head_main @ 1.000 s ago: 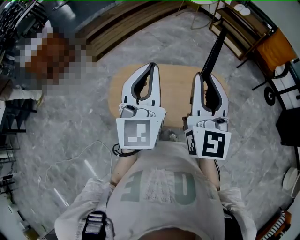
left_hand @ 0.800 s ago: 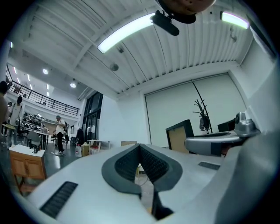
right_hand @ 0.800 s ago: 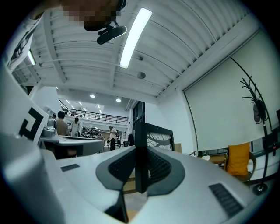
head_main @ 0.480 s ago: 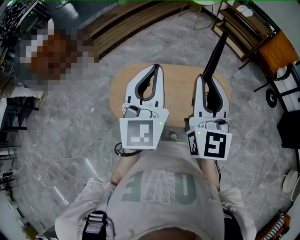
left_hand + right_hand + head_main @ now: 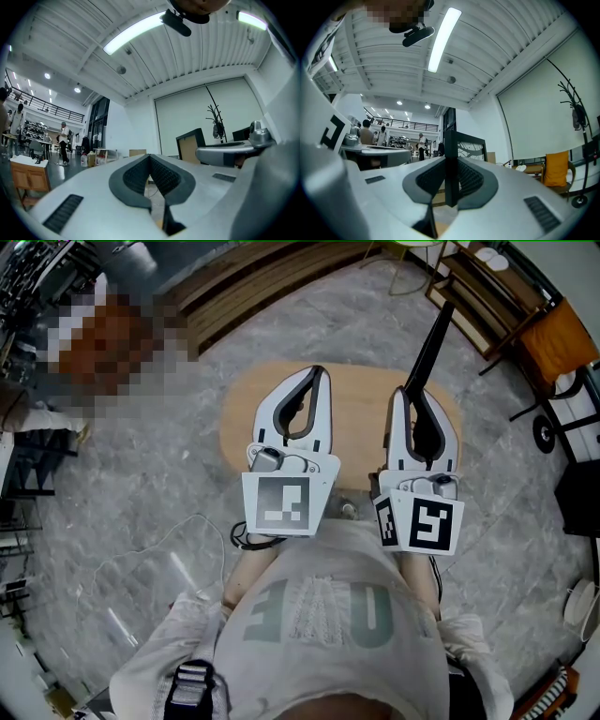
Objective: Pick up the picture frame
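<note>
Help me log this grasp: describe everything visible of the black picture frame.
The black picture frame looks thin and rectangular with a dark rim. The right gripper view sees it nearly edge-on, its face showing a pale swirling pattern. It stands on edge, clamped by one side between the right gripper's ribbed dark fingers, and juts forward beyond them above the oval wooden table. Nothing else visibly touches it.

Left tongs [image 5: 315, 374] and right tongs [image 5: 412, 399] are white, with dark ribbed pads [image 5: 135, 176] and black-and-white marker cubes [image 5: 277, 502]; the pale shirt [image 5: 319, 643] at six o'clock bears green lettering.
</note>
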Demonstrator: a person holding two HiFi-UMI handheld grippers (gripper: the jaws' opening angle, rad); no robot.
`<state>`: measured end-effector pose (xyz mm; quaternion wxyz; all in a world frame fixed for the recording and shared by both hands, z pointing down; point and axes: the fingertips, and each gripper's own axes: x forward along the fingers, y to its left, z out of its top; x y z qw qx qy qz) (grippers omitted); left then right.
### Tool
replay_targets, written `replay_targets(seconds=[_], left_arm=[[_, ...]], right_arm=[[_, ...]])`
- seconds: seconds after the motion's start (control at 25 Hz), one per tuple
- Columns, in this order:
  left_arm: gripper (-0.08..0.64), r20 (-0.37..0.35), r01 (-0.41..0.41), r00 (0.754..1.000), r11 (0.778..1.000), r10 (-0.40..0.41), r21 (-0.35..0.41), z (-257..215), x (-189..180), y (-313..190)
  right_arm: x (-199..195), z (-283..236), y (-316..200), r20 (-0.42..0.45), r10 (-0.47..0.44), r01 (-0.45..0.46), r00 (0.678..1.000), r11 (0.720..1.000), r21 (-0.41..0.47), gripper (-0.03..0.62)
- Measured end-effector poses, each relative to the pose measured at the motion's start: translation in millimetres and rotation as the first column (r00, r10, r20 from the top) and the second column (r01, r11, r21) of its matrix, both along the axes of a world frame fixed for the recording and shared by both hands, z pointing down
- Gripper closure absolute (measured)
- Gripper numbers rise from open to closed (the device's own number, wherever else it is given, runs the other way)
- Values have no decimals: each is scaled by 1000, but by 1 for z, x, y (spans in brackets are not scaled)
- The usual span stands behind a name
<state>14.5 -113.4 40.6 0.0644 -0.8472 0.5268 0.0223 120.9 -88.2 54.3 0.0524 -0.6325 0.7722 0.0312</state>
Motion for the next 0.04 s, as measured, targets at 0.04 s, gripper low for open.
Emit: replay_targets(seconds=[0.04], left_arm=[[551,0,0,1000,1000,0,-3,1,0,0]], right_arm=[[0,0,0,0,0,0,1000,1000,-1,511]])
